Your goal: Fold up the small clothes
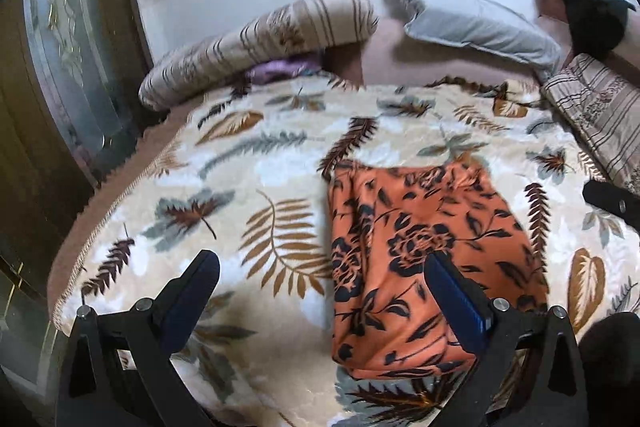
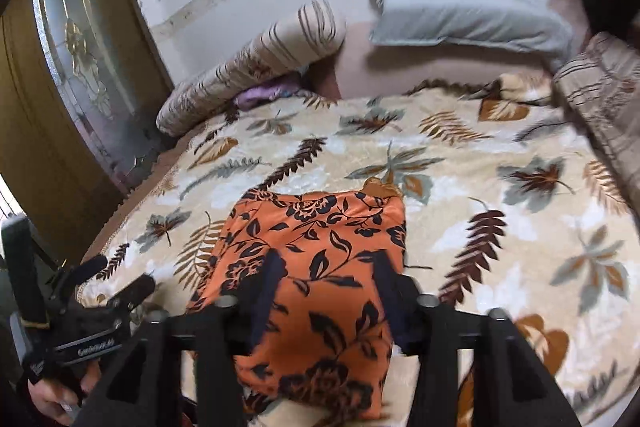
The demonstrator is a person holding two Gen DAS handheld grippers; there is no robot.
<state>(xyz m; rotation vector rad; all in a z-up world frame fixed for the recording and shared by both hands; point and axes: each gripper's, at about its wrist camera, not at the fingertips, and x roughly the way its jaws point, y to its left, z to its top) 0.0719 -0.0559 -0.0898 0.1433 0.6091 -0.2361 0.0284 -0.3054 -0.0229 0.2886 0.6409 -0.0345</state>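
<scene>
An orange, black-flowered soft fabric garment (image 2: 316,279) lies folded on the leaf-patterned bed blanket (image 2: 500,227). Both grippers, left (image 1: 320,275) and right (image 2: 326,267), hover with fingers spread; limp, light cloth seems best pinched at an edge.

Bright daylight, soft shadows, motion-blurred, fisheye-warped edges.

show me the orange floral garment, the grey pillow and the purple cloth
orange floral garment (image 2: 320,267): right wrist view, middle of the folded fabric.
grey pillow (image 1: 480,23): left wrist view, centre of its top face.
purple cloth (image 1: 276,71): left wrist view, visible part under the striped bolster.
</scene>
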